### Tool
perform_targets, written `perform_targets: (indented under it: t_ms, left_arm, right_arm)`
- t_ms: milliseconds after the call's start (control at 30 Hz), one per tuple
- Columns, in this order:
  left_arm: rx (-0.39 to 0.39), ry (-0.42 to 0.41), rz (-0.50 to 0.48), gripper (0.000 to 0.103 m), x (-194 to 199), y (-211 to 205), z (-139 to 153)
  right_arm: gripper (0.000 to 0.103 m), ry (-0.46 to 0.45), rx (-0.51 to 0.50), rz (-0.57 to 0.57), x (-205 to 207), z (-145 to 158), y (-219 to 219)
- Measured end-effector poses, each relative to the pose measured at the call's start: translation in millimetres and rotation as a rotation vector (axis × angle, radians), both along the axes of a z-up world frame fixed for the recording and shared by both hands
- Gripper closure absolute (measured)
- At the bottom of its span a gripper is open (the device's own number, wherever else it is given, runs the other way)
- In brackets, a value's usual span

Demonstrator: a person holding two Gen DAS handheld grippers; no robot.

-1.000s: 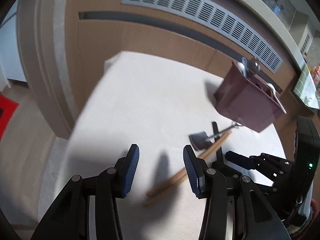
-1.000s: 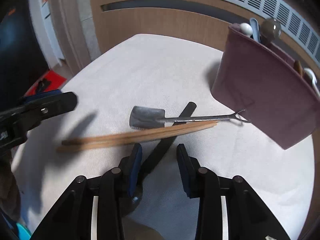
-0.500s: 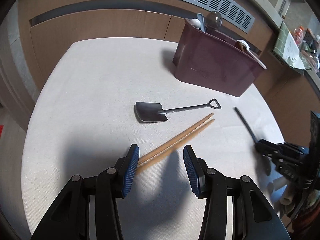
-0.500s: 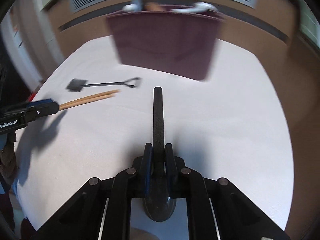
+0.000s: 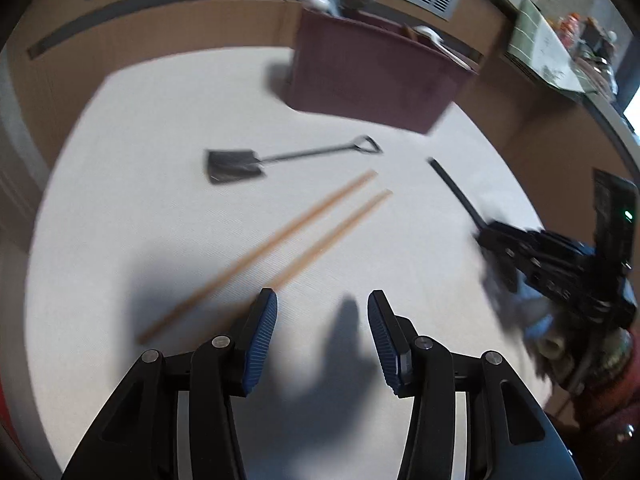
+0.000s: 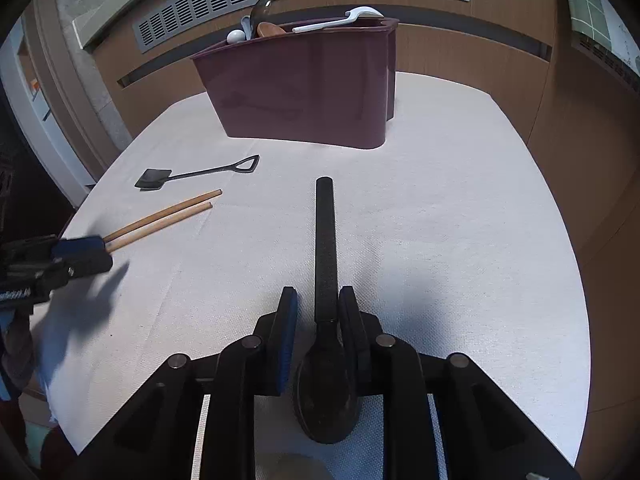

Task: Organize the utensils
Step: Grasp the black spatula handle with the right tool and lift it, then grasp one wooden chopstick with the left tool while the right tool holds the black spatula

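White cloth-covered table (image 6: 440,200) before wood-panelled wall (image 6: 460,52) — left gripper (image 5: 322,330) open, right gripper (image 6: 318,322) opening around black spoon (image 6: 325,248).

text: none legible | left claw (image 6: 80,254) lettering: blurred

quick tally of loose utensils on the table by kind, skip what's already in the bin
Chopsticks: 2
Shovel-shaped spoon: 1
Black spoon: 1, lying between the right tongs, which are opening
Total: 4
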State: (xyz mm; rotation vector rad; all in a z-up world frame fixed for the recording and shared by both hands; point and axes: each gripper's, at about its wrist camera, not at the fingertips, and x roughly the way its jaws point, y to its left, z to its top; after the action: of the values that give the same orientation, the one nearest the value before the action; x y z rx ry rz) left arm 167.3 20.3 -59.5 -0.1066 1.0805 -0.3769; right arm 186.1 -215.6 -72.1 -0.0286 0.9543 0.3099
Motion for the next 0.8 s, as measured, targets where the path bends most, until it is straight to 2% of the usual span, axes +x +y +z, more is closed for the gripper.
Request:
perform_targets:
  t_ms: [100,267,500,733,800]
  left_arm:
    - [0.021,-0.005,-0.033,0.055,-6,-7,2]
    - [0.054,-0.05,0.003,0.055,-1,2,12]
    - [0.159,-0.014,-0.021,0.055,7,4,-4]
    - [0.207,-0.011,0.005,0.055,6,21,-5]
    - [0.182,-0.001,0.013,0.055,3,32,-4]
  right_arm:
    - [0.084,-0.006,0.012,0.0,-3,0,-5]
    - [0.084,-0.013,0.022,-0.003,-5,-1,-7]
    - [0.083,-0.02,0.021,-0.002,-5,-1,-5]
    - [0.081,-0.023,0.012,0.006,-7,0,-3]
    - [0.08,-0.024,0.009,0.009,-7,-1,-2]
